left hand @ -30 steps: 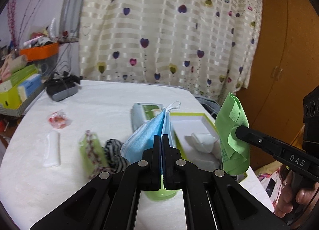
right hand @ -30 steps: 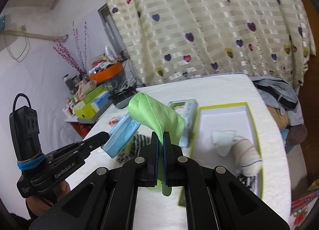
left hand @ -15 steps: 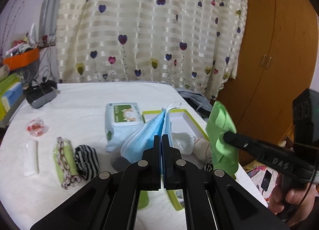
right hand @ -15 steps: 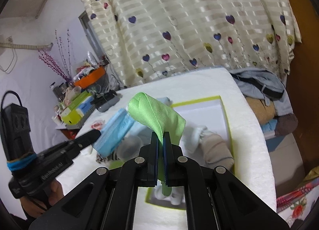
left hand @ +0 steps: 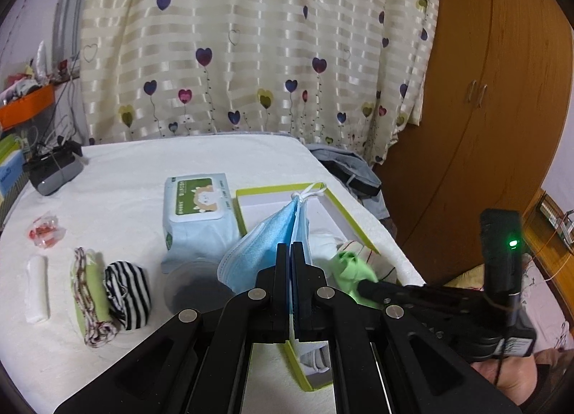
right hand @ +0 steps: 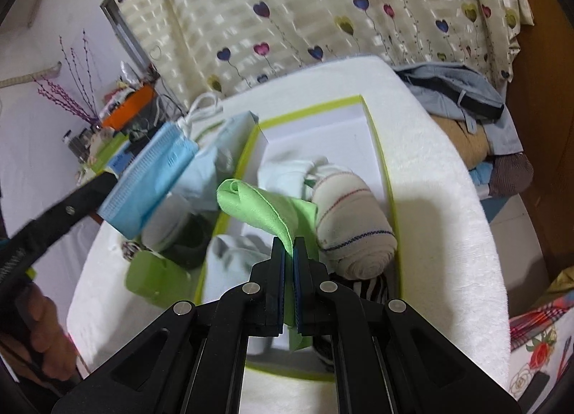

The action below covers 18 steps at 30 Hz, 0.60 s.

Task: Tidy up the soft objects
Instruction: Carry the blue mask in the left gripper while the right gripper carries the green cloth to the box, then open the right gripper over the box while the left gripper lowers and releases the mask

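My left gripper [left hand: 290, 247] is shut on a blue face mask [left hand: 258, 256], held above the table beside the box. My right gripper [right hand: 288, 247] is shut on a green cloth [right hand: 258, 206] and holds it low over the white box with the lime rim [right hand: 380, 163]. The box holds a rolled beige sock [right hand: 351, 224] and white socks [right hand: 294, 173]. The green cloth [left hand: 353, 268] and the box [left hand: 344, 209] also show in the left wrist view. The mask [right hand: 150, 184] shows in the right wrist view at the left.
A wet-wipes pack [left hand: 199, 216], a striped sock roll [left hand: 129, 292], a green patterned cloth roll [left hand: 89, 299], a white roll [left hand: 36, 288] and a red wrapper [left hand: 45, 233] lie on the white table [left hand: 125, 177]. Clothes [right hand: 466, 98] are piled past the right edge. A black device [left hand: 53, 166] is far left.
My right gripper has tilted down and lowered the green cloth into the box. My left gripper has kept hold of the mask and swung a little to the right.
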Motion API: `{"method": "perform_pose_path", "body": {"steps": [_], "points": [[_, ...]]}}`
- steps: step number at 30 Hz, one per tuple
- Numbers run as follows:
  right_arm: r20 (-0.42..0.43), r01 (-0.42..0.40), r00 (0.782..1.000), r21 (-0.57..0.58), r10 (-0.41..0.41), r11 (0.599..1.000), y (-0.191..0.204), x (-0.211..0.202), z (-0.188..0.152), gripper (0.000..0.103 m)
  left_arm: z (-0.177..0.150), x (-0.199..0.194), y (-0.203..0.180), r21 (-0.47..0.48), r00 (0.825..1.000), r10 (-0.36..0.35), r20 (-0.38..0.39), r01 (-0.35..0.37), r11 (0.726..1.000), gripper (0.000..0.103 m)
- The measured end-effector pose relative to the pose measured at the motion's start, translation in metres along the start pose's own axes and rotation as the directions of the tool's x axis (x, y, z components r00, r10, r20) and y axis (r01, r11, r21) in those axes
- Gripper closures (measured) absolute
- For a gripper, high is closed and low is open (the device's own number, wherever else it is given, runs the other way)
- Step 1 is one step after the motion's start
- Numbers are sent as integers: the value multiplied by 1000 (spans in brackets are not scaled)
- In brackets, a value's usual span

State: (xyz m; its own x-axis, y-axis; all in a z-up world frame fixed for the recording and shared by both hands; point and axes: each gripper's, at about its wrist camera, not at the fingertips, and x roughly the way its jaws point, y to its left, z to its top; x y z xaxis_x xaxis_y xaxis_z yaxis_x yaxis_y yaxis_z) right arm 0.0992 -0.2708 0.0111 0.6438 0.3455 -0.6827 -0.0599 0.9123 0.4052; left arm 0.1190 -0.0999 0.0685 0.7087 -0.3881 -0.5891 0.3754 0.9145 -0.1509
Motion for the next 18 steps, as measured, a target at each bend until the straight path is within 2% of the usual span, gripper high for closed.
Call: {"method": "perform_pose_path", "body": {"steps": [8, 10, 14, 18], "points": [[-55, 12, 998, 1, -12, 1000, -5, 22, -1, 98, 1, 23, -5, 2, 999, 1, -37, -1, 1000, 101], [-35, 17, 999, -20, -18, 1000, -1, 16, -1, 88, 0, 28, -7, 2, 999, 0, -45, 0, 1000, 102], [12, -2, 1000, -59, 3, 998, 6, -3, -1, 59, -1, 42, -13, 5, 998, -2, -65, 3, 1000, 101], [37, 2, 999, -74, 1, 997, 8, -12, 1, 58, 1, 55, -17, 6, 997, 7, -72, -6, 1000, 101]]}}
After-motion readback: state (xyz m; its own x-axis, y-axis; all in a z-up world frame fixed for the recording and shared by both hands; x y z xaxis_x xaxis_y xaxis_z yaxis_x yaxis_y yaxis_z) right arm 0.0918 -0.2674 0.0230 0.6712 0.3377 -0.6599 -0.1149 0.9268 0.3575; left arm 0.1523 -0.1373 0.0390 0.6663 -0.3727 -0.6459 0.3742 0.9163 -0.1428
